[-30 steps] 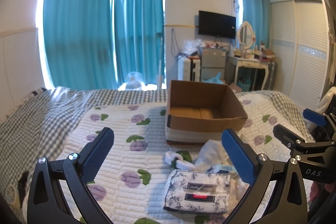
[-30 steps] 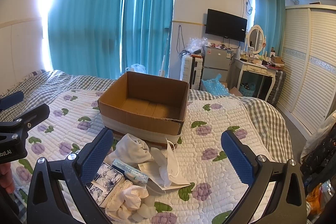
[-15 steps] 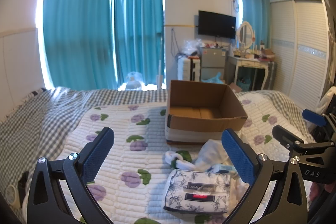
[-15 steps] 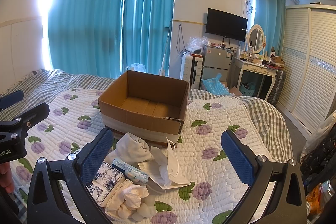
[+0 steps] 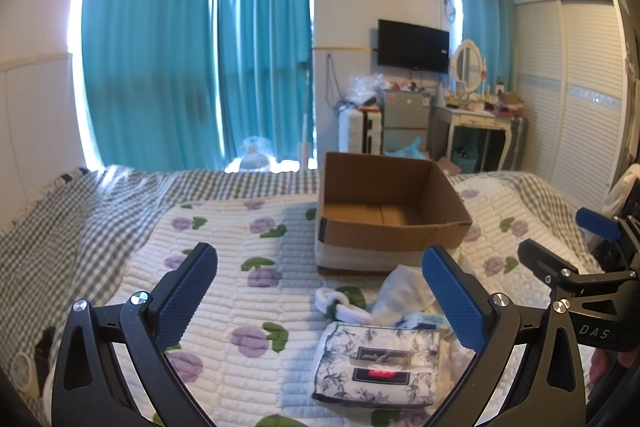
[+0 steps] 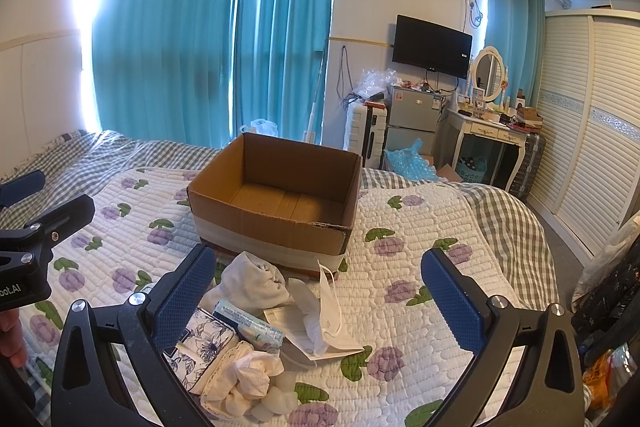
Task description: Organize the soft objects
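Note:
An empty cardboard box stands on the quilted bed. In front of it lies a pile of soft things: a floral tissue pack, a white sock, a white scrunchie, a small blue tissue packet, a white face mask and a cream cloth. My left gripper is open and empty above the pile's left side. My right gripper is open and empty above the pile.
The bed has a flowered quilt over a checked sheet. Beyond the bed stand teal curtains, a small fridge, a dressing table and a white wardrobe.

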The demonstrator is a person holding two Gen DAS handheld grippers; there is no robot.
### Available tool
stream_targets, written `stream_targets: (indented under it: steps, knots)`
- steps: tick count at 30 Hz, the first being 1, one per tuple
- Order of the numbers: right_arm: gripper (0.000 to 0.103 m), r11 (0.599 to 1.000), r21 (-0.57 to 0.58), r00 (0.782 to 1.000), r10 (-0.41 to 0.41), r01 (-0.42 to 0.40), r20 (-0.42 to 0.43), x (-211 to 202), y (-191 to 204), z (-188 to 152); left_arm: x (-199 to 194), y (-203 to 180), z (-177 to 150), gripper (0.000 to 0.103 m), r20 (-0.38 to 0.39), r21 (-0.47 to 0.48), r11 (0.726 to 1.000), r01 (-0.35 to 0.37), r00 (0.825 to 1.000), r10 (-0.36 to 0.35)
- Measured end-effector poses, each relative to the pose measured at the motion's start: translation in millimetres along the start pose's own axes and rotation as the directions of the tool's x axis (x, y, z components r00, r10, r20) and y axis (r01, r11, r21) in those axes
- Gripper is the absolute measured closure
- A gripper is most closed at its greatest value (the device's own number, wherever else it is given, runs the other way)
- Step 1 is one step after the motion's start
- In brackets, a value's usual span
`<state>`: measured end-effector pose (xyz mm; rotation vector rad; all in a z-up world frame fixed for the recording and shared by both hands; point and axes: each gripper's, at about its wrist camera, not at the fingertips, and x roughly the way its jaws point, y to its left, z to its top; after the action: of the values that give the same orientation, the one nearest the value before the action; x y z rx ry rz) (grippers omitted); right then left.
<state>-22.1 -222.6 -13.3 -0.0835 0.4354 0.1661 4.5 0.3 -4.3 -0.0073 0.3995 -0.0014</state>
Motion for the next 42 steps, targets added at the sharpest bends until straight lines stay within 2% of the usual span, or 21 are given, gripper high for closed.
stream_targets:
  steps: [10,19,24,28,33,35,37,39,42]
  knots:
    - [0.000,1.000,0.000,1.000,0.001,-0.001,-0.002,0,0,1,0,-1,0,0.000,-0.002,0.001,1.000,-0.007,1.000,0.007]
    - [0.000,1.000,-0.018,1.000,0.009,-0.008,0.021,-20,3,8,-34,-2,2,0.000,0.041,0.011,1.000,-0.023,0.999,0.023]
    - [0.000,0.999,-0.038,1.000,0.013,-0.013,0.004,-34,6,14,-53,-5,6,0.000,0.053,0.020,0.999,-0.027,0.998,0.026]
    - [0.000,0.996,-0.068,0.997,0.044,-0.048,-0.065,-33,10,0,-51,-4,-5,0.000,0.013,0.021,0.999,-0.040,0.999,0.040]
    - [0.000,0.982,-0.127,0.970,0.108,-0.138,-0.219,-3,30,-37,-33,-1,-33,0.000,-0.078,0.036,0.998,-0.049,0.996,0.051]
    - [0.000,0.979,-0.154,0.965,0.092,-0.132,-0.245,10,37,-52,-23,0,-47,0.000,-0.123,0.042,0.998,-0.048,0.991,0.053]
    - [0.007,0.977,-0.172,0.955,0.072,-0.126,-0.289,25,42,-65,-14,0,-57,0.000,-0.161,0.049,0.998,-0.041,0.986,0.049]
    - [0.018,0.976,-0.160,0.942,0.091,-0.150,-0.324,36,41,-72,-4,-2,-65,0.000,-0.194,0.054,0.998,-0.039,0.980,0.049]
    - [0.020,0.977,-0.135,0.925,0.106,-0.165,-0.366,53,41,-79,7,-1,-74,0.000,-0.234,0.045,0.999,-0.023,0.972,0.033]
